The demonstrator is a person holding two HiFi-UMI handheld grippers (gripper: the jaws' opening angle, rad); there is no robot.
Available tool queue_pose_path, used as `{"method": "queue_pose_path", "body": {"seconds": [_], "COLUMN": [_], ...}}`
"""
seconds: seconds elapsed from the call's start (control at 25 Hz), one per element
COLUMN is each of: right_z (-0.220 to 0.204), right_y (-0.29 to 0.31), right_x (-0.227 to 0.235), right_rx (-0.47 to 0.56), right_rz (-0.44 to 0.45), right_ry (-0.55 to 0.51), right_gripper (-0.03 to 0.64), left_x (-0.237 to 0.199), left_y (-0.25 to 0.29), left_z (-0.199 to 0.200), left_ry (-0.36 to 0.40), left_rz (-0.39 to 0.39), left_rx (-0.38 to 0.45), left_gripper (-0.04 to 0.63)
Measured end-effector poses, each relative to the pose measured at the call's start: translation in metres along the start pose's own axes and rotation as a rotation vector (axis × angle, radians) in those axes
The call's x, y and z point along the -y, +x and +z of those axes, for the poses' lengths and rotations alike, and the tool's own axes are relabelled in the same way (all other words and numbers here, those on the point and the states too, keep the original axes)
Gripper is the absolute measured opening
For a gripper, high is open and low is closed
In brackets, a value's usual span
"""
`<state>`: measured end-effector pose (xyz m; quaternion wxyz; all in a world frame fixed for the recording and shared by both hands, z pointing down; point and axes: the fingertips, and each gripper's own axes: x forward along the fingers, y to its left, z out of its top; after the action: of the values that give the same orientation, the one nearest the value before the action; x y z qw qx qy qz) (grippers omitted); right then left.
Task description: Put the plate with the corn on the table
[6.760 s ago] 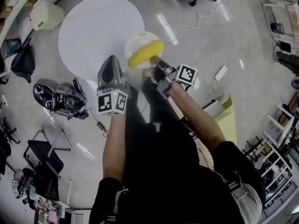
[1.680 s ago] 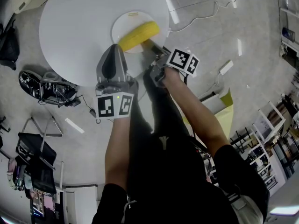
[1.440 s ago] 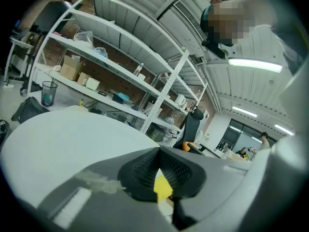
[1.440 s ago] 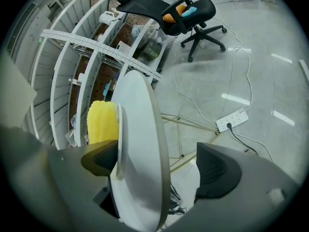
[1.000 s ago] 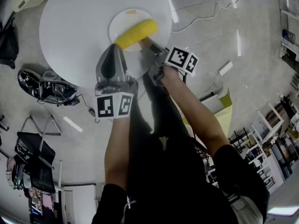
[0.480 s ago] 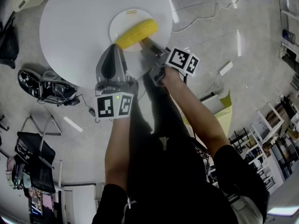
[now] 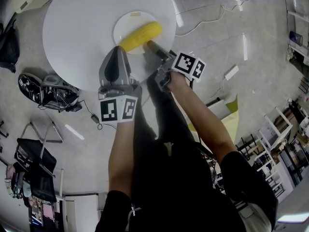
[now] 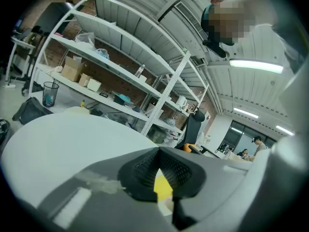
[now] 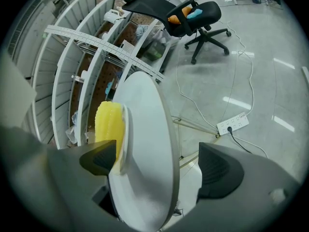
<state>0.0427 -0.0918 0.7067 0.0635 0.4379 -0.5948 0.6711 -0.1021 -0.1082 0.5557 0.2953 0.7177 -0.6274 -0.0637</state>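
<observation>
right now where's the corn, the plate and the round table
corn (image 7: pixel 140 36), head view, middle of the cob
plate (image 7: pixel 125 26), head view, bare far rim
round table (image 7: pixel 77 37), head view, bare top, left part

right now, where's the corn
In the head view the corn lies on the white plate on the round white table, toward the table's right side, just ahead of the right gripper, whose jaws are apart.
</observation>
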Motion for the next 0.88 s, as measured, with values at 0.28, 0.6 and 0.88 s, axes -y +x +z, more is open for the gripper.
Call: {"method": "queue_pose_path", "body": {"seconds": [0.28,0.6,0.88], "right_z": [0.0,-0.003,-0.008], "right_y": [-0.009,-0.026,-0.045], "right_x": [-0.003,-0.004,-0.007], "right_rx": [0.002,0.012,0.029], "right_rz": [-0.017,-0.036,-0.083], "right_ry": [-0.008,-0.02,-0.068], "right_gripper": [0.523,0.501,0.374], "left_x": [0.003,0.011,0.023], "left_y": [-0.004,-0.011,-0.021], "left_z": [0.01,0.024,0.036], "left_ry": [0.002,0.007,0.011], "left_rz": [-0.003,-0.012,-0.023], "left_rx": [0.019,0.042,0.062], "left_gripper": [0.003,0.003,0.003]}}
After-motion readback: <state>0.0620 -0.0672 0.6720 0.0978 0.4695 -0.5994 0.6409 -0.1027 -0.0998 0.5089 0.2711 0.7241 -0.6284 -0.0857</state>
